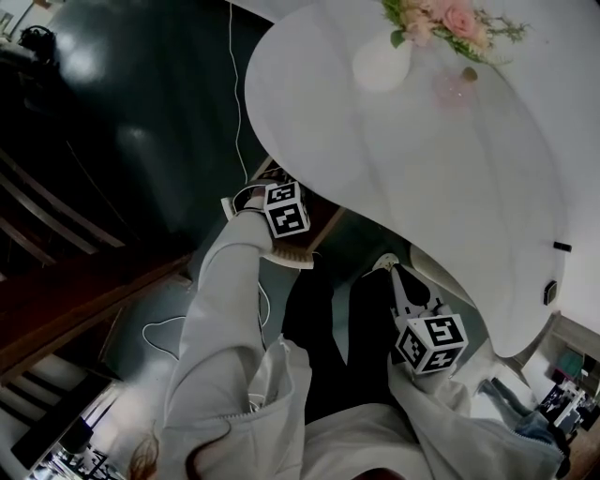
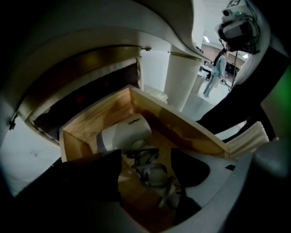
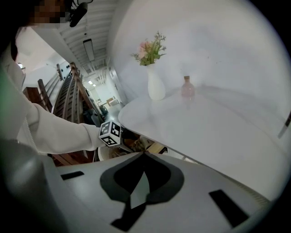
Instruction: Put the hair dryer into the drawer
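Overhead, white tabletop (image 1: 422, 169) overhangs drawer (image 2: 191, 129) holding hair dryer (image 2: 127, 133).

We see a white vase (image 1: 382, 62) with pink flowers (image 1: 448, 19) on the white tabletop (image 1: 412, 178), a small pink bottle (image 3: 187, 87) near it, and a white cable (image 1: 234, 94) on the dark floor (image 1: 150, 122).

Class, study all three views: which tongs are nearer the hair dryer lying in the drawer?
Left. The left tongs hang open right above the hair dryer in the drawer. The right tongs, shut, sit by the white table, away from it.
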`<action>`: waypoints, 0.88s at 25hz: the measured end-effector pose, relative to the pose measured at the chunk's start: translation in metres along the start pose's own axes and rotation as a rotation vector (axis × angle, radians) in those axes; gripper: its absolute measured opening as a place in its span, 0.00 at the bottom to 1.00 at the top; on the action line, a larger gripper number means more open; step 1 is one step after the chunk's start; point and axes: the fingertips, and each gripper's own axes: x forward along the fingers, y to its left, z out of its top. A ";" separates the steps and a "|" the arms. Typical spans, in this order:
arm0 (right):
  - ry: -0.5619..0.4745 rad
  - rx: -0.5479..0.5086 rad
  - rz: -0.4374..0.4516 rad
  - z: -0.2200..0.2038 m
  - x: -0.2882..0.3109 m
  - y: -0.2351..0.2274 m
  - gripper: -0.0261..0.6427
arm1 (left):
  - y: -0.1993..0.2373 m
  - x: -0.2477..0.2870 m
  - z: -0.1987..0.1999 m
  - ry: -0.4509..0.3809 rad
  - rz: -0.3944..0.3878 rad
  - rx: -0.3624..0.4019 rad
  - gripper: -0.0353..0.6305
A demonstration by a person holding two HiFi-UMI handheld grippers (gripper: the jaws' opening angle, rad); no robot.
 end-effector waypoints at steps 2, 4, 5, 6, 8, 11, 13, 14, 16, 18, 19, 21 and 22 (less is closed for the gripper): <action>-0.008 -0.002 0.008 0.003 0.000 0.001 0.11 | -0.004 -0.003 -0.005 0.058 -0.009 0.068 0.53; -0.016 -0.007 0.015 0.005 0.000 0.002 0.11 | -0.009 -0.008 -0.011 0.106 -0.020 0.123 0.53; -0.019 -0.008 0.019 0.006 -0.001 0.003 0.11 | -0.011 -0.011 -0.012 0.119 -0.025 0.132 0.53; -0.023 -0.010 0.022 0.007 -0.001 0.004 0.11 | -0.013 -0.014 -0.014 0.125 -0.027 0.133 0.53; -0.032 -0.014 0.032 0.010 -0.002 0.007 0.11 | -0.017 -0.022 -0.016 0.133 -0.030 0.127 0.53; -0.049 -0.014 0.052 0.016 -0.003 0.012 0.11 | -0.023 -0.035 -0.019 0.150 -0.033 0.126 0.53; -0.062 -0.017 0.064 0.021 -0.004 0.016 0.11 | -0.027 -0.045 -0.020 0.157 -0.036 0.122 0.53; -0.069 -0.021 0.070 0.024 -0.005 0.018 0.11 | -0.029 -0.050 -0.020 0.159 -0.036 0.117 0.53; -0.081 -0.028 0.080 0.028 -0.005 0.021 0.11 | -0.031 -0.060 -0.020 0.154 -0.024 0.103 0.53; -0.093 -0.035 0.090 0.032 -0.006 0.024 0.11 | -0.033 -0.069 -0.019 0.139 -0.009 0.073 0.53; -0.098 -0.039 0.094 0.034 -0.007 0.026 0.11 | -0.035 -0.074 -0.018 0.127 -0.001 0.053 0.53; -0.109 -0.048 0.105 0.037 -0.008 0.031 0.11 | -0.038 -0.083 -0.016 0.100 0.015 0.010 0.53; -0.115 -0.053 0.110 0.039 -0.008 0.033 0.11 | -0.039 -0.087 -0.014 0.085 0.022 -0.012 0.53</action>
